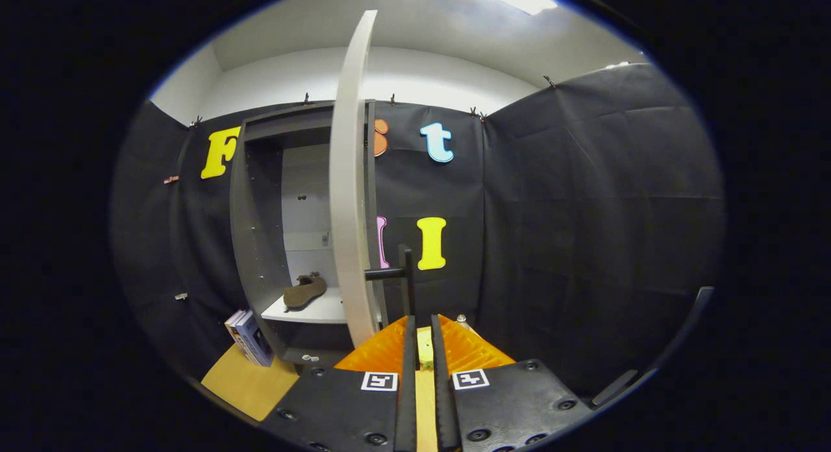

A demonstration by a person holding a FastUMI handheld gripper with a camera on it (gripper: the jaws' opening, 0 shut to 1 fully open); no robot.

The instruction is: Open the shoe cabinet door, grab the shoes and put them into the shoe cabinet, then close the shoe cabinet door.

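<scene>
Brown shoe point(305, 291) rests on the white shelf point(311, 310) inside the shoe cabinet point(256, 231), left of the open door point(350, 199), so loading looks done (only closing appears left). Claw point(422, 338), its fingers nearly pressed together with nothing between them, sits just below the door's black handle point(397, 273), the shoe well beyond, left of the door.

Cam rides on claw point(421, 328), looks forward along its nearly closed fingers, level, close to door point(350, 199) edge; open cabinet point(260, 231) just beyond, left.
</scene>
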